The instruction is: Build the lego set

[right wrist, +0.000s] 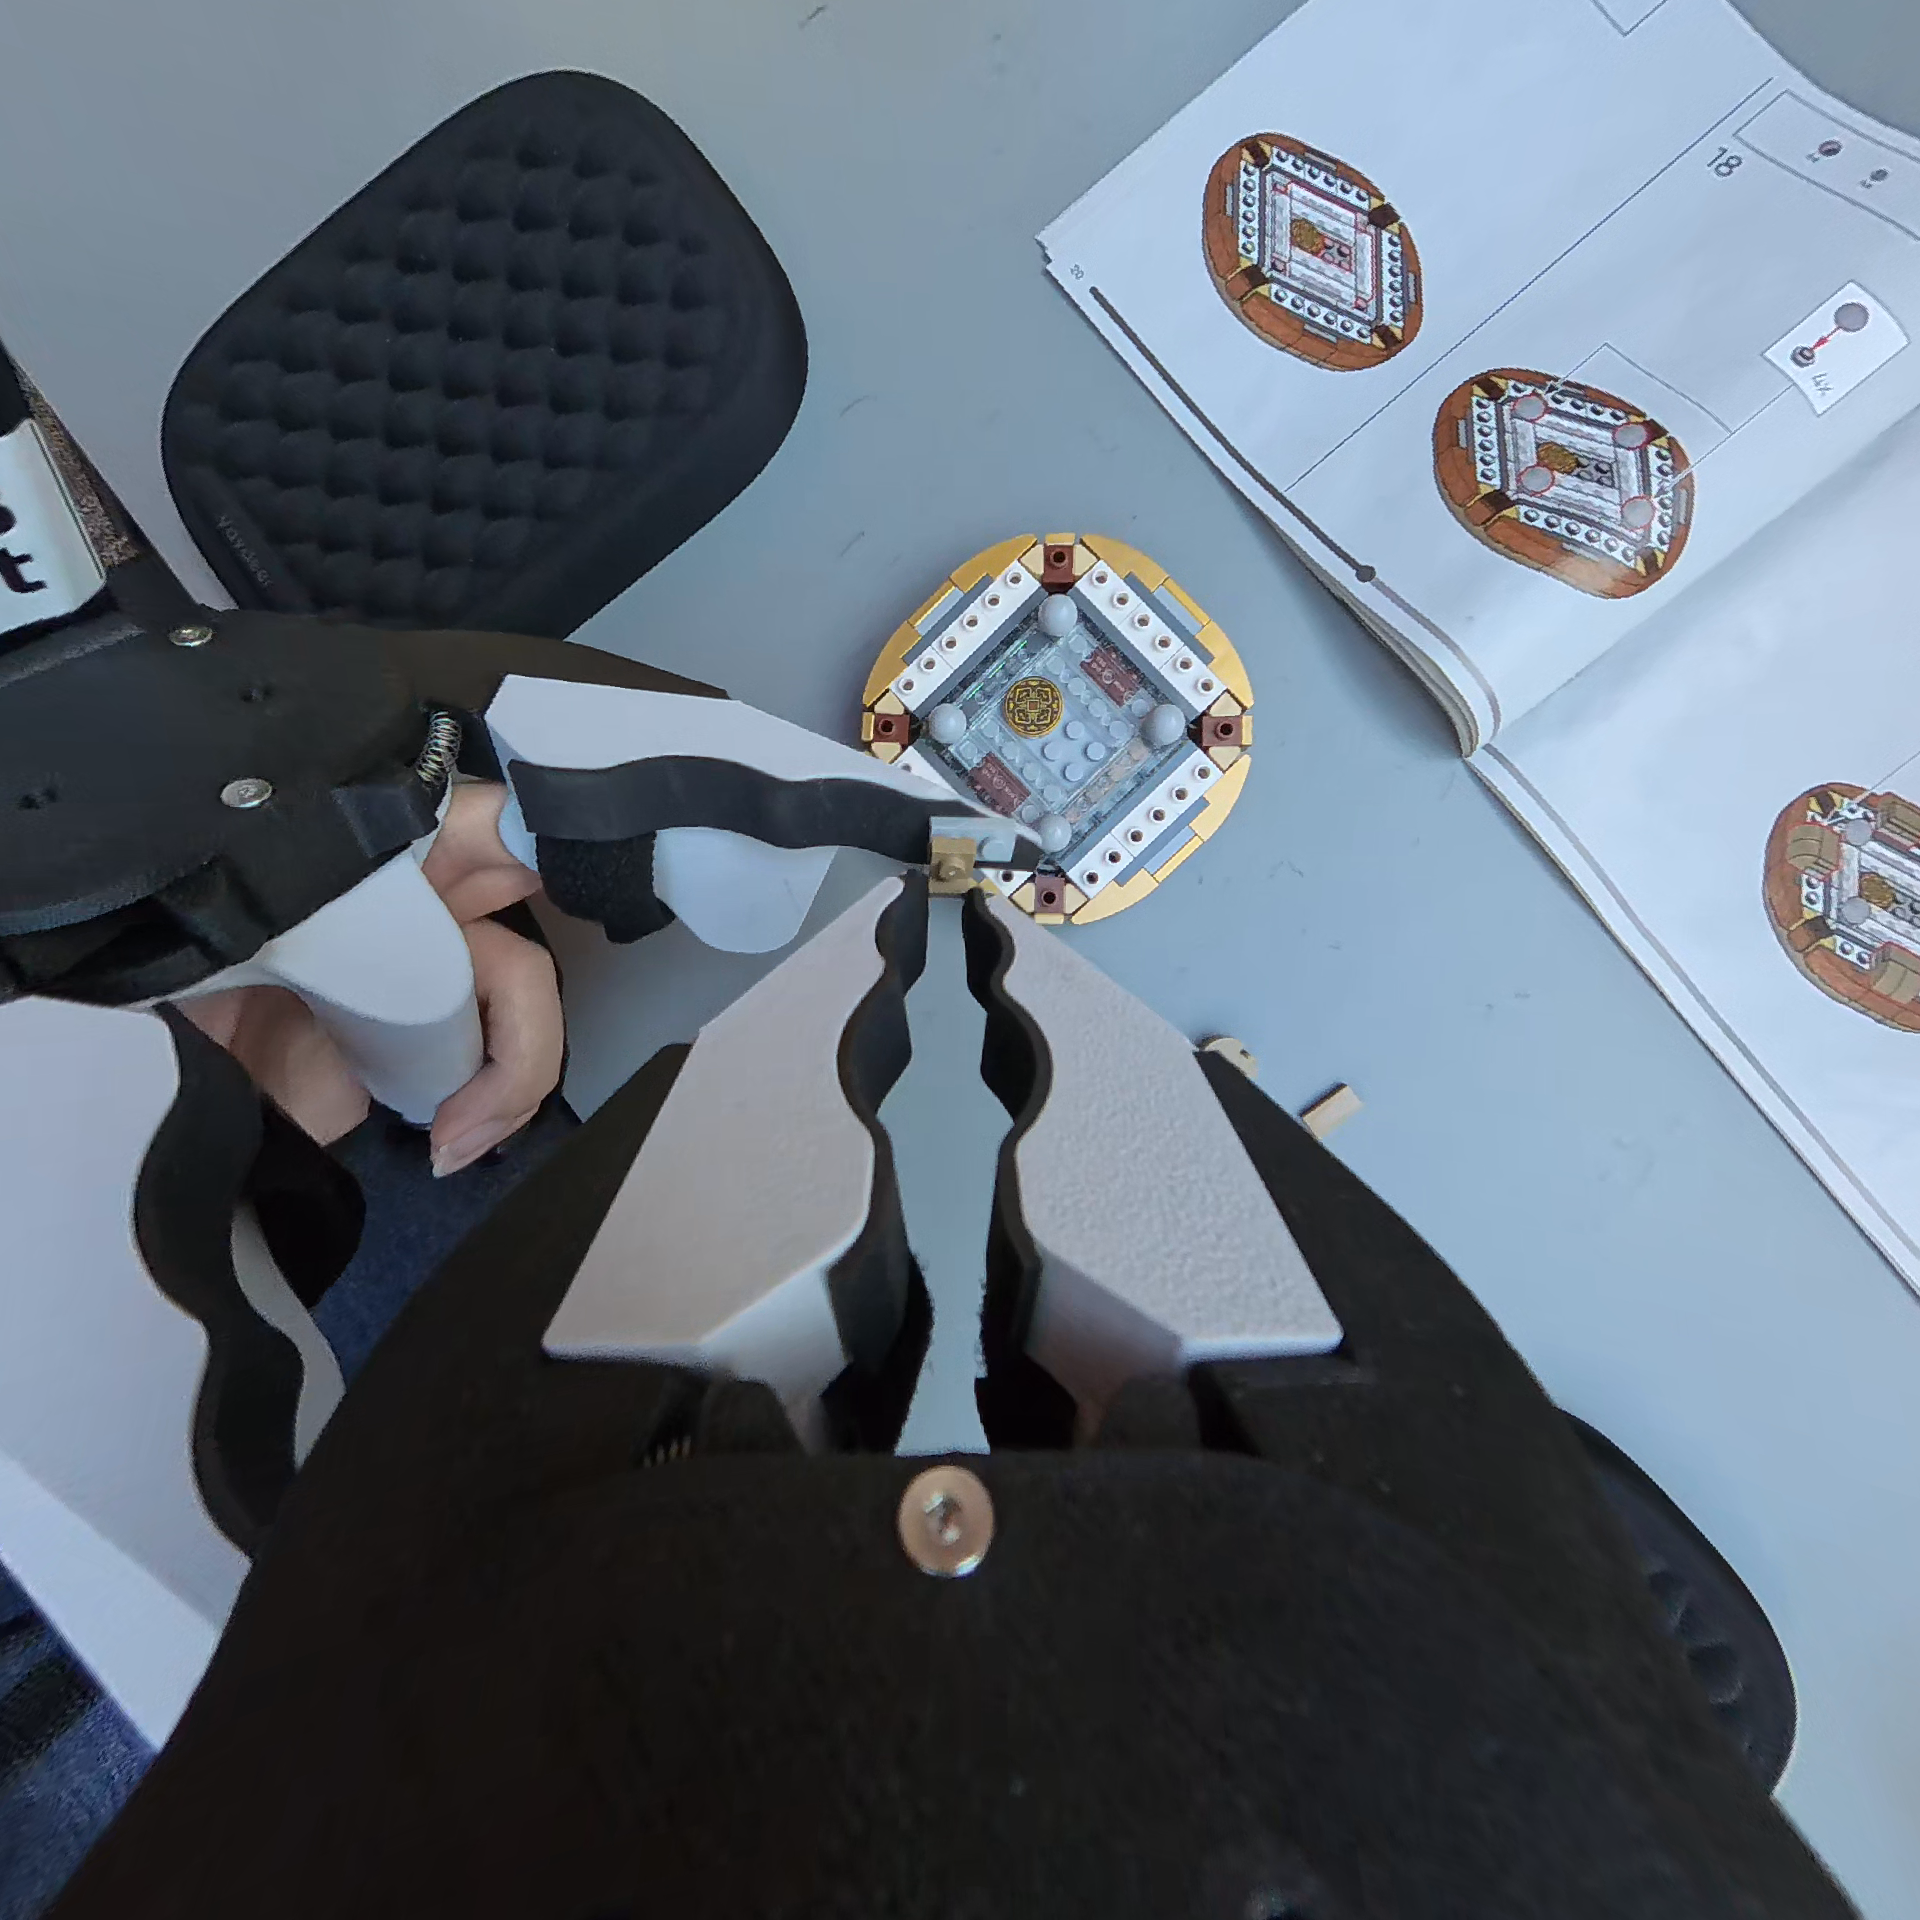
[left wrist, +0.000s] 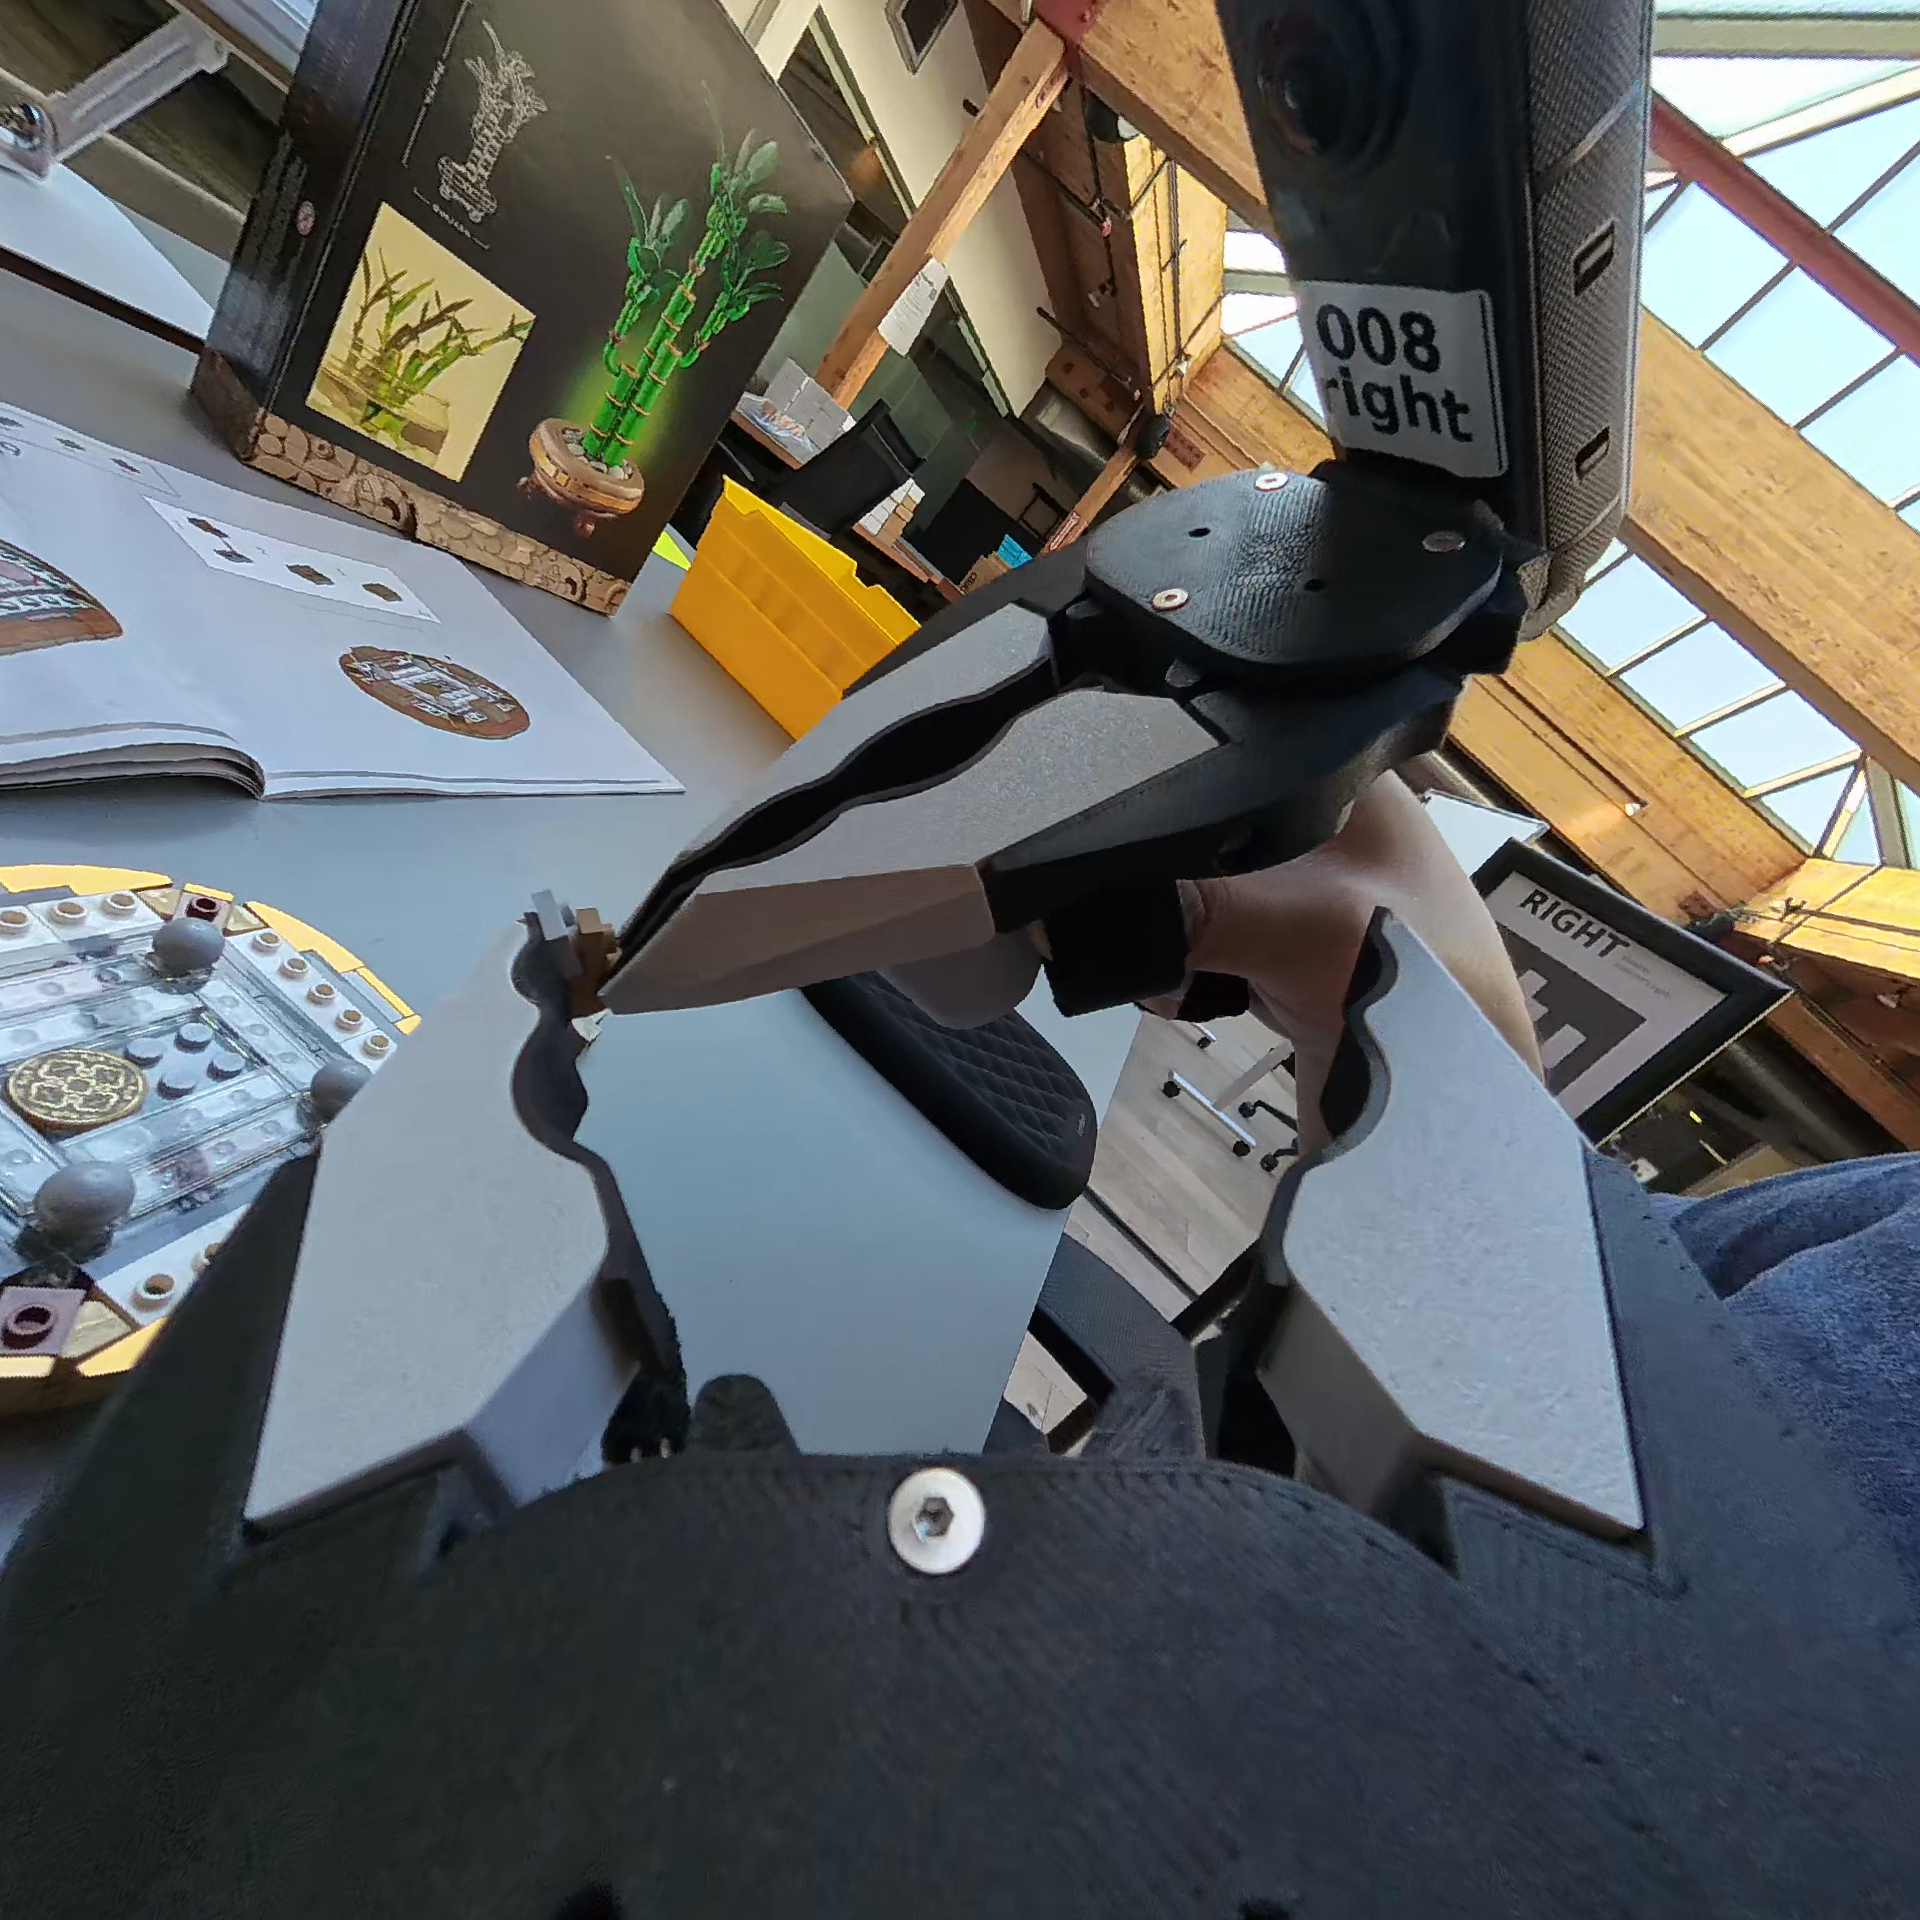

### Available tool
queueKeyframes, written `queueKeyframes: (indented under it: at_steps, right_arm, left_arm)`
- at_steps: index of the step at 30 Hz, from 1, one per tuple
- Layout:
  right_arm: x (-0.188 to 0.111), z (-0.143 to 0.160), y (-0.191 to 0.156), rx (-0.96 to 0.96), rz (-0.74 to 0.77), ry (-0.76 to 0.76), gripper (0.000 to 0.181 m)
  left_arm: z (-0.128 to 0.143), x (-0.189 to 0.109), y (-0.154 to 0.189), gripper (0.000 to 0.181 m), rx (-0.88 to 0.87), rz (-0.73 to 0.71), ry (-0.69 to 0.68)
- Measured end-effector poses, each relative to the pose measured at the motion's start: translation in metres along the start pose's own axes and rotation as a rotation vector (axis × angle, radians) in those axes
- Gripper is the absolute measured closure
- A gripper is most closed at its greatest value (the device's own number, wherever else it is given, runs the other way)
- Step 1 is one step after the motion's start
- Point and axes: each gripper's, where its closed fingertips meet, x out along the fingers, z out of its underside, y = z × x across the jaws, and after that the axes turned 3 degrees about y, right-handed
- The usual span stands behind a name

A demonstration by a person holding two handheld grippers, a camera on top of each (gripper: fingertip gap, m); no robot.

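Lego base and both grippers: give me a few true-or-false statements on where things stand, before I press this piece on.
1. The right gripper is shut on a small tan-and-grey piece. True.
2. The left gripper is clamped on that piece too. False: its jaws stand wide open, and only one finger is up against the piece.
3. The gold-rimmed Lego base lies flat on the grey table, held by neither gripper. True.
4. The instruction booklet is closed. False: it lies open beside the base.
5. The held piece is already seated in the centre of the base. False: it is at the base's near edge, in the right gripper.
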Motion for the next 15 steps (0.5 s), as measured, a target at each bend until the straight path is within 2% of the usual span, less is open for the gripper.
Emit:
queueKeyframes:
  at_steps: [5,15]
  right_arm:
    - [-0.0022,0.0048,-0.0018,0.021,-0.057,-0.022,0.175]
    - [-0.0009,0.0091,-0.0010,0.058,-0.080,-0.040,0.174]
  left_arm:
    - [0.0096,0.0000,0.0024,0.040,0.070,-0.002,-0.054]
    - [0.0089,-0.0001,0.0032,0.038,0.005,0.021,-0.036]
